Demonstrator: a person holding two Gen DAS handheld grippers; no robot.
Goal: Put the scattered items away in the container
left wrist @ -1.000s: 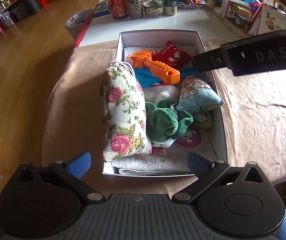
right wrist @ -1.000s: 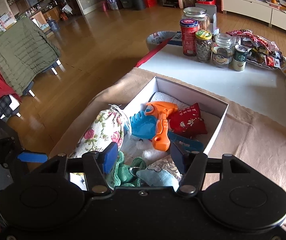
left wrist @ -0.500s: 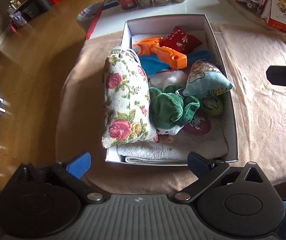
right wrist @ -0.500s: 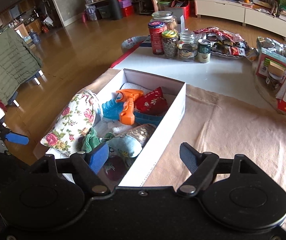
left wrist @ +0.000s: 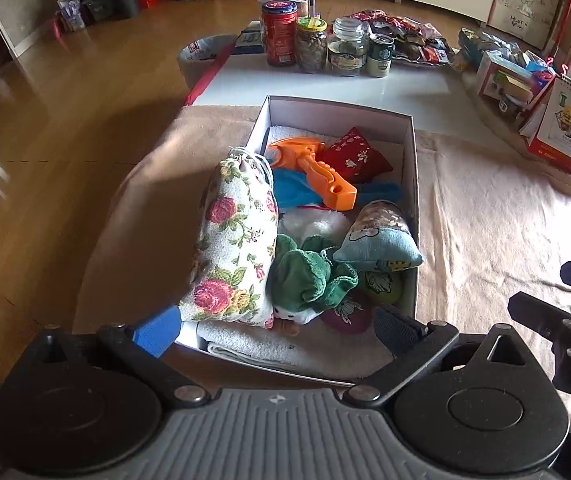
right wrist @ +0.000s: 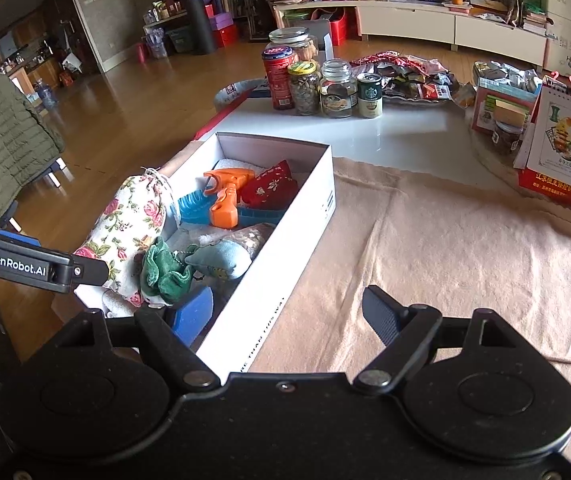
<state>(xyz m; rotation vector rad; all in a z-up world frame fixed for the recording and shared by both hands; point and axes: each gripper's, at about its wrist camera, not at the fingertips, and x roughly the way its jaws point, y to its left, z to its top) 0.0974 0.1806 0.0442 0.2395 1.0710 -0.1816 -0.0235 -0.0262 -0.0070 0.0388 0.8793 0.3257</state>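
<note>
A white cardboard box (left wrist: 412, 168) (right wrist: 309, 216) stands on a beige cloth and holds a floral pouch (left wrist: 237, 248) (right wrist: 129, 220), an orange toy hammer (left wrist: 321, 172) (right wrist: 225, 196), a red sachet (left wrist: 355, 156), a green plush (left wrist: 309, 276), a blue-grey beanbag (left wrist: 381, 244) and a towel (left wrist: 293, 348). My left gripper (left wrist: 273, 326) is open and empty, just before the box's near end. My right gripper (right wrist: 285, 314) is open and empty, over the box's near right corner.
Jars and cans (right wrist: 317, 80) stand on the white table (right wrist: 405, 136) behind the box. Snack packets (right wrist: 413, 76), cartons and a desk calendar (right wrist: 565, 148) lie at the back right. The beige cloth (right wrist: 465, 248) spreads right of the box. Wooden floor (left wrist: 45, 140) lies left.
Both grippers have drawn back from the box. The right gripper has moved right, off the box's contents toward the cloth. The items in the box have not moved.
</note>
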